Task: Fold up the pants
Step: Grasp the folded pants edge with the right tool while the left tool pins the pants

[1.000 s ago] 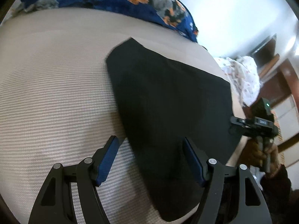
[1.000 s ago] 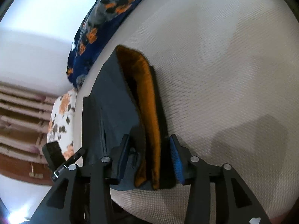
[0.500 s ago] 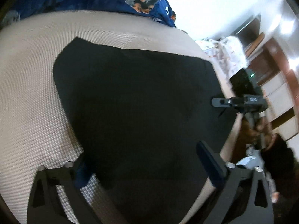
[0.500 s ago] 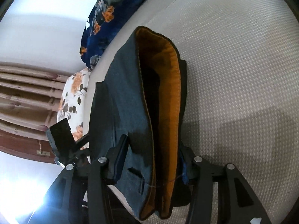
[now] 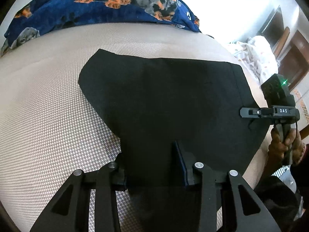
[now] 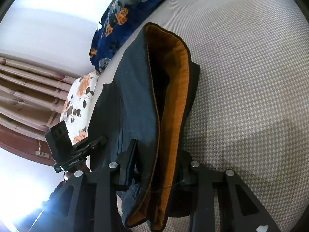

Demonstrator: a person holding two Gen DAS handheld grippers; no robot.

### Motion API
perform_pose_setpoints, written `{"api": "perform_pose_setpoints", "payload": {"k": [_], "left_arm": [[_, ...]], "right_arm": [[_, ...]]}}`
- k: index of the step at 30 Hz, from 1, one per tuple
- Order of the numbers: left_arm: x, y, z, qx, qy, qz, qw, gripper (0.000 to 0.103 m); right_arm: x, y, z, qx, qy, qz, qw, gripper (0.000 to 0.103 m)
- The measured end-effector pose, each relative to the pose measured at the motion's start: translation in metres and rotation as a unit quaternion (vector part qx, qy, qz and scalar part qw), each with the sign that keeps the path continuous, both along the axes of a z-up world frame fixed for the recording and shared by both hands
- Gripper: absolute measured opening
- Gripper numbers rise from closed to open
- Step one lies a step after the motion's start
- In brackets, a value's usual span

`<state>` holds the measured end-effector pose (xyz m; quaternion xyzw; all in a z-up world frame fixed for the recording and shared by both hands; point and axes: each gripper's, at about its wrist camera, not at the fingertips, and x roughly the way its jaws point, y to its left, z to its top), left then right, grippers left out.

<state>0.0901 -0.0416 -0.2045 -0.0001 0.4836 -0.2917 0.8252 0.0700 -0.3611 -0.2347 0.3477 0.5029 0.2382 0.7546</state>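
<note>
Left claw (image 5: 152, 166) has its jaws closing w/ the near edge of the dark folded pants (image 5: 170, 100) between them; the blue-padded right finger (image 5: 180, 164) sits on top of the cloth, the other finger is at the cloth's left edge, so the fabric looks pinched. Right claw (image 6: 154, 166) is also closing, jaws either side of the waistband end of the pants (image 6: 135, 100), pads pressing the bunched layers incl. the orange lining (image 6: 173, 100).

Largest first: beige woven-texture bed cover (image 5: 48, 116) fills most of both views, and the pants lie flat on it, roughly mid-bed, spread as a wide dark panel in the left wrist view. Navy blanket w/ dog print (image 5: 100, 5) runs along the far edge of the bed, apart from the pants. White floral pillow (image 6: 81, 100) lies just beyond the bed edge, near brown curtains (image 6: 29, 89). In the left view the right claw's black body (image 5: 278, 104) meets the pants' right edge, a person's hand (image 5: 285, 145) gripping its handle
</note>
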Motion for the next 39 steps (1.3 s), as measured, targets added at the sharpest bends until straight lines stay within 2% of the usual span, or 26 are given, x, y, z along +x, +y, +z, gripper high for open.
{"api": "perform_pose_setpoints", "payload": {"k": [3, 10, 14, 20, 39], "left_arm": [[-0.002, -0.005, 0.0, 0.011, -0.011, 0.001, 0.9999, 0.04], [-0.001, -0.012, 0.0, 0.029, -0.027, 0.005, 0.9992, 0.041], [-0.001, -0.013, 0.0, 0.028, -0.03, 0.009, 0.9991, 0.041], [-0.007, -0.017, 0.002, 0.047, -0.057, 0.006, 0.9972, 0.041], [-0.007, -0.008, 0.007, 0.068, -0.076, 0.012, 0.9947, 0.04]], "right_arm": [[-0.003, 0.001, 0.0, -0.008, -0.016, -0.006, 1.0, 0.031], [-0.003, 0.009, 0.002, -0.027, -0.02, -0.023, 0.999, 0.03], [-0.003, 0.014, 0.005, -0.048, -0.022, -0.027, 0.998, 0.03], [-0.002, 0.022, 0.01, -0.083, -0.029, -0.026, 0.996, 0.031], [-0.005, 0.03, 0.005, -0.059, -0.027, -0.044, 0.997, 0.032]]}}
